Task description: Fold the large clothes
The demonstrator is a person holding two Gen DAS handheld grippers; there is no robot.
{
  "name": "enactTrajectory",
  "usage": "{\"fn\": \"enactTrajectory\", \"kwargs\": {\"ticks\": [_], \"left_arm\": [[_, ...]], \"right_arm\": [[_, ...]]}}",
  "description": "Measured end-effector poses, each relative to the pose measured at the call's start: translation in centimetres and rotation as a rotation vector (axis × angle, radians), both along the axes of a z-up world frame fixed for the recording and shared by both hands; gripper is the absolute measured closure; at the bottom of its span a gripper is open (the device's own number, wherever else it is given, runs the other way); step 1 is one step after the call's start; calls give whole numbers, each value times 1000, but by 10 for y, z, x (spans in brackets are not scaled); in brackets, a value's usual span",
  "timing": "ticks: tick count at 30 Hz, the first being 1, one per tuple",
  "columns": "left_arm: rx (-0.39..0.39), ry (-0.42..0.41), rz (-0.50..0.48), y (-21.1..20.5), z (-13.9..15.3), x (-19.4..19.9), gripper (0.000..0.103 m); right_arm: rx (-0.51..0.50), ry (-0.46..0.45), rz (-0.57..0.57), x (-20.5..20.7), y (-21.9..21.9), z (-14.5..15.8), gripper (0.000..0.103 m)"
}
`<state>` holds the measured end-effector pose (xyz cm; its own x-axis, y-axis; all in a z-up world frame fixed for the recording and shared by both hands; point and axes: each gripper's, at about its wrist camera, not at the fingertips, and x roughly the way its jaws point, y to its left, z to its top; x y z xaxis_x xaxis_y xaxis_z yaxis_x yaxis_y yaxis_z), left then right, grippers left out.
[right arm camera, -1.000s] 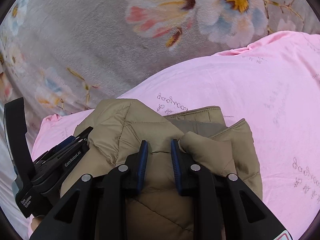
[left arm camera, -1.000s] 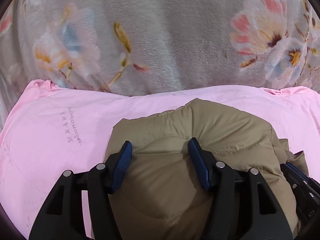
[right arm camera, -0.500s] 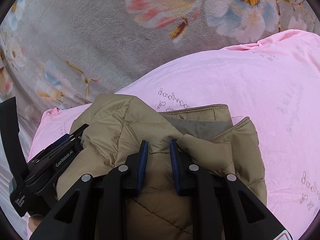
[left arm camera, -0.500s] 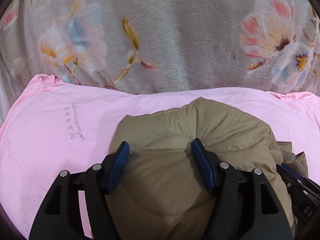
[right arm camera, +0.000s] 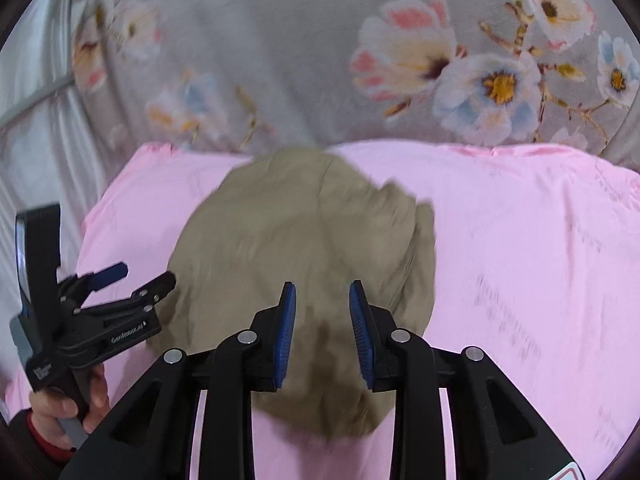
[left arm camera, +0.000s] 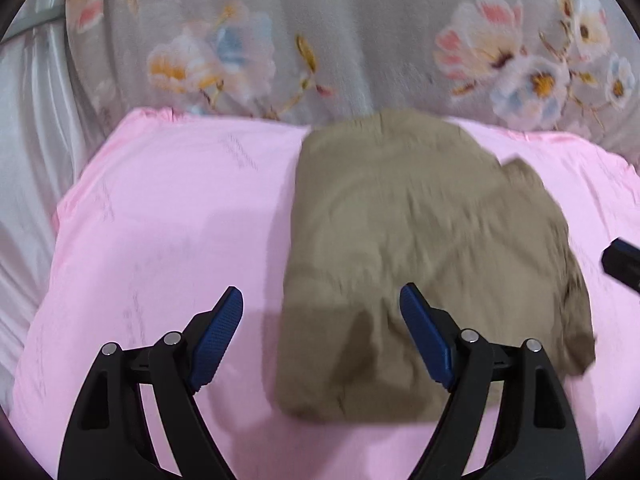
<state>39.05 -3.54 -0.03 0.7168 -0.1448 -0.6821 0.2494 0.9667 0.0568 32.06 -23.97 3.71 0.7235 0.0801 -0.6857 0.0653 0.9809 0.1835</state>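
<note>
Grey floral blanket point(left arm camera: 360, 40) at the back; pink sheet point(left arm camera: 160, 220) spread in front of it; tan padded jacket point(left arm camera: 420, 248) lies on the sheet as 1 compact folded bundle, held by neither tool. Left gripper point(left arm camera: 320, 340) hovers wide open and empty; right gripper point(right arm camera: 322, 328) hovers part open, also empty. Judgement: jacket soft, puffy, light, likely springs back; best pinched at a doubled edge with 2 grips.

Left hand-held gripper point(left arm camera: 320, 332): fingers spread wide, holding nothing, gripped from below by a bare hand point(right arm camera: 70, 404) at 8 o'clock. Right hand-held gripper point(right arm camera: 322, 330): fingers parted, holding nothing.
</note>
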Motion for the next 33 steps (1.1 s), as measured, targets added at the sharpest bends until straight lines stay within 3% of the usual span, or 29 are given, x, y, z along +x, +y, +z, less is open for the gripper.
{"fn": "enactTrajectory", "kwargs": {"ticks": [6, 8, 11, 15, 21, 27, 30, 33], "left_arm": [[-57, 71, 45, 9, -32, -5, 22], [-87, 71, 53, 15, -39, -4, 15], [-130, 71, 52, 20, -49, -3, 13], [-103, 36, 53, 16, -48, -7, 13], [-32, -37, 71, 7, -44, -21, 13], [-13, -65, 77, 3, -42, -54, 14], [-4, -57, 72, 0, -44, -74, 14], [4, -66, 77, -1, -44, -92, 14]], "right_arm": [[-66, 77, -93, 6, 4, -52, 91], [-70, 72, -125, 5, -2, -64, 90], [-3, 54, -136, 1, -12, -74, 86], [52, 43, -148, -2, -22, -75, 85], [-19, 8, -191, -15, -14, -65, 83], [-200, -66, -222, -63, 20, -47, 60], [-218, -69, -222, -83, 29, -48, 49], [-198, -78, -247, -100, 31, -47, 45]]}}
